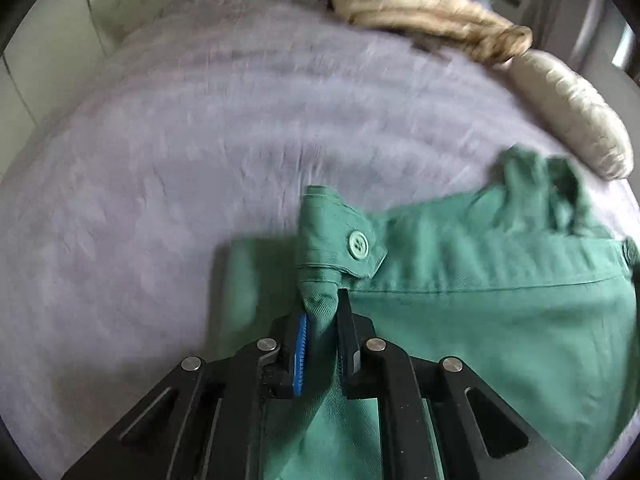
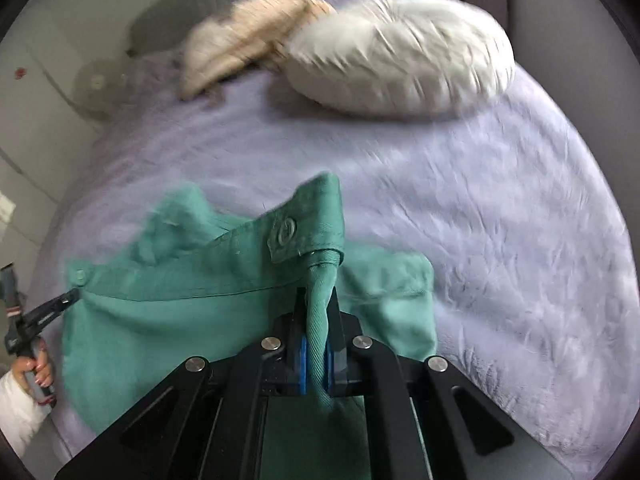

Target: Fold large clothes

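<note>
A green buttoned garment (image 1: pixel 480 280) hangs stretched between both grippers over a bed covered with a lilac sheet (image 1: pixel 180 160). My left gripper (image 1: pixel 322 312) is shut on one corner of the garment's buttoned band, next to a green button (image 1: pixel 358 245). My right gripper (image 2: pixel 316 312) is shut on the opposite corner of the green garment (image 2: pixel 180 300), beside another button (image 2: pixel 285 232). The left gripper also shows at the left edge of the right wrist view (image 2: pixel 60 304), pinching the cloth. The lower part of the garment drapes down out of sight.
A beige crumpled cloth (image 1: pixel 420 8) and a white pillow (image 1: pixel 576 120) lie at the far side of the bed; both also show in the right wrist view, cloth (image 2: pixel 248 36) and pillow (image 2: pixel 400 52). The lilac sheet (image 2: pixel 500 220) spreads ahead. A pale wall stands left.
</note>
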Demonstrator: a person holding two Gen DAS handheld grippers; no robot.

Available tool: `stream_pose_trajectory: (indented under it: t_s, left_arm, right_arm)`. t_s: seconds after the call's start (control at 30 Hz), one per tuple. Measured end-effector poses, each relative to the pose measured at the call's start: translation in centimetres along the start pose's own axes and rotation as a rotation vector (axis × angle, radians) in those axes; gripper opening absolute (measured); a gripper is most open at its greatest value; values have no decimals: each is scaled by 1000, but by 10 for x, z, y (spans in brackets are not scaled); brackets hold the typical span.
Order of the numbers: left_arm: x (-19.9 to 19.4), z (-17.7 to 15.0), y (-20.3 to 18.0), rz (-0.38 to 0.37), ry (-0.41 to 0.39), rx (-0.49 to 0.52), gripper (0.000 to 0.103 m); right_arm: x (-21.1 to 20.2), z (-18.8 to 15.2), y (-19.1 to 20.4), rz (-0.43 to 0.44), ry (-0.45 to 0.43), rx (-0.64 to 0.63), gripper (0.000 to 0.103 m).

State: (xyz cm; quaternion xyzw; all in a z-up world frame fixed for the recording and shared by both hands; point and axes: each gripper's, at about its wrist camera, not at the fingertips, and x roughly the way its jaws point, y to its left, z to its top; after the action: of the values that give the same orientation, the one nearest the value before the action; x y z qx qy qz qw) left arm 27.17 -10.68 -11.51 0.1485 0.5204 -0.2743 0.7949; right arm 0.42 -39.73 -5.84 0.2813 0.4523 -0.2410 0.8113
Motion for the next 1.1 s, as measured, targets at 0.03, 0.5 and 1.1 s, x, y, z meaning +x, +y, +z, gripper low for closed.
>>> stream_pose_trajectory:
  t_s: [0.03, 0.5, 1.1]
  left_arm:
    - [4, -2, 0, 14, -1, -5, 21]
    - [-83, -27, 14, 61, -54, 58, 53]
    - [-71, -119, 67, 61, 107, -44, 71]
  right_arm:
    - [16, -6, -11, 10, 37, 51, 8]
    - [-65, -52, -30, 55, -21, 159, 38]
    - [-59, -160, -36, -16, 129, 165, 37]
